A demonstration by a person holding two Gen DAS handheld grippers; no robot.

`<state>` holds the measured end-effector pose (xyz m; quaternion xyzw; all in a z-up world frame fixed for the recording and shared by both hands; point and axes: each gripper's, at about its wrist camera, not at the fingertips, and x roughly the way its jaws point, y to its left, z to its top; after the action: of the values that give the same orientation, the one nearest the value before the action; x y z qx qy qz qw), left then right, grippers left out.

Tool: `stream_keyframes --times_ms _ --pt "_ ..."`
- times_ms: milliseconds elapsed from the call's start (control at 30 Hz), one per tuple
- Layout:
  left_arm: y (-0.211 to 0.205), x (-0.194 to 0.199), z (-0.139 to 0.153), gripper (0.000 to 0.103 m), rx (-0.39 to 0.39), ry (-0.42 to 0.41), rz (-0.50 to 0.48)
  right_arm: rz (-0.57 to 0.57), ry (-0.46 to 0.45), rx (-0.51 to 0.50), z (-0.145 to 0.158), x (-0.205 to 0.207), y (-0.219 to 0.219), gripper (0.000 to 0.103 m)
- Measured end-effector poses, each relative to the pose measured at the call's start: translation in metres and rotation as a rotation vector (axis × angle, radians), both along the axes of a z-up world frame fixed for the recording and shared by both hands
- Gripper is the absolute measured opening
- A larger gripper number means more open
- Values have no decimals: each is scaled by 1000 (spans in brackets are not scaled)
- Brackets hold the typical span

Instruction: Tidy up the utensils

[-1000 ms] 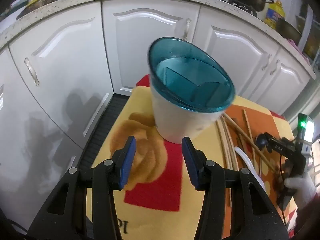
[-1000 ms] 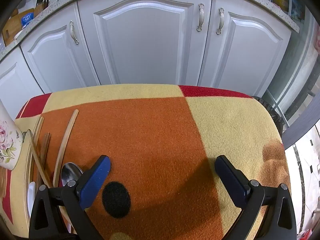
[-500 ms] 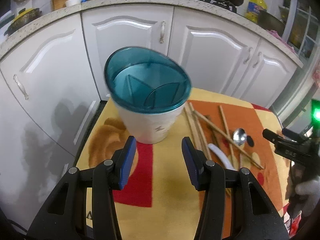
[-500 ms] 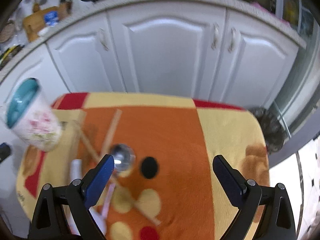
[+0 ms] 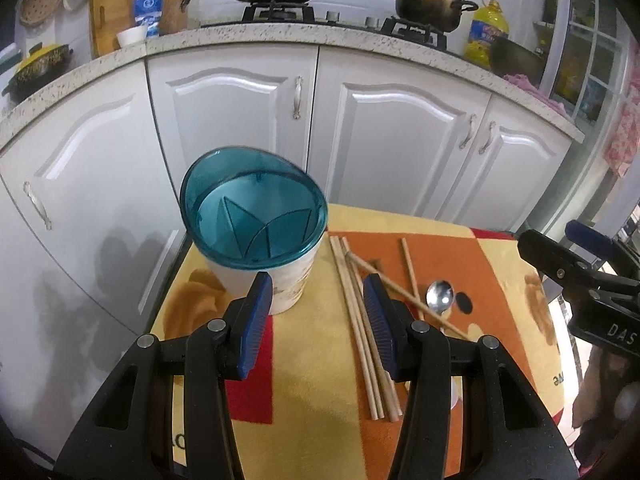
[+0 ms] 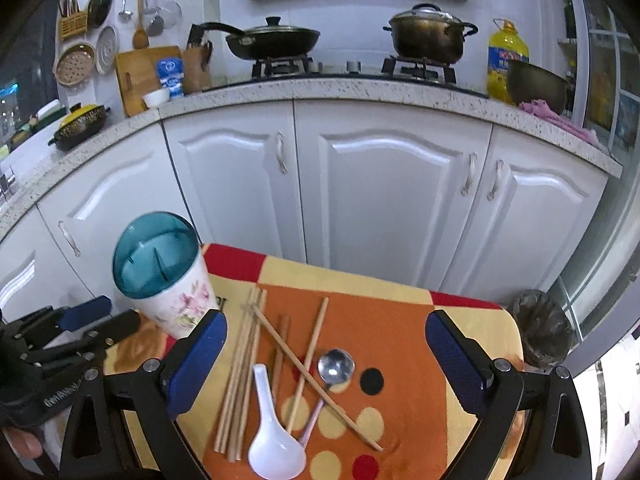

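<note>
A white floral utensil holder with a teal divided insert (image 5: 256, 236) stands at the table's left end; it also shows in the right wrist view (image 6: 164, 276). Several wooden chopsticks (image 6: 244, 376) lie loose on the cloth beside it, also in the left wrist view (image 5: 360, 320). A white soup spoon (image 6: 270, 436) and a metal spoon (image 6: 335, 366) lie among them. My left gripper (image 5: 318, 320) is open and empty, just in front of the holder. My right gripper (image 6: 326, 360) is wide open and empty, raised above the utensils.
A small table with an orange, yellow and red cloth (image 6: 460, 332) stands before white kitchen cabinets (image 6: 392, 200). A black round spot (image 6: 372, 380) marks the cloth. A bin (image 6: 544, 332) stands to the right. Pots sit on the stove (image 6: 424, 40) behind.
Both grippers have pulled back and up from the table, so more of the kitchen shows. The holder and utensils look unmoved. Both grippers stay open and empty.
</note>
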<state>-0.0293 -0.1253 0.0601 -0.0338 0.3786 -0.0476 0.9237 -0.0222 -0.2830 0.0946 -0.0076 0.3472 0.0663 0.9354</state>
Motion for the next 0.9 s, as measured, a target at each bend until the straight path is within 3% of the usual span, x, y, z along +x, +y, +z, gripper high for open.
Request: stream_keyframes --times_ms 900 --pt "-9 -2 12 47 -13 -18 -10 21 -12 -7 9 -10 12 99"
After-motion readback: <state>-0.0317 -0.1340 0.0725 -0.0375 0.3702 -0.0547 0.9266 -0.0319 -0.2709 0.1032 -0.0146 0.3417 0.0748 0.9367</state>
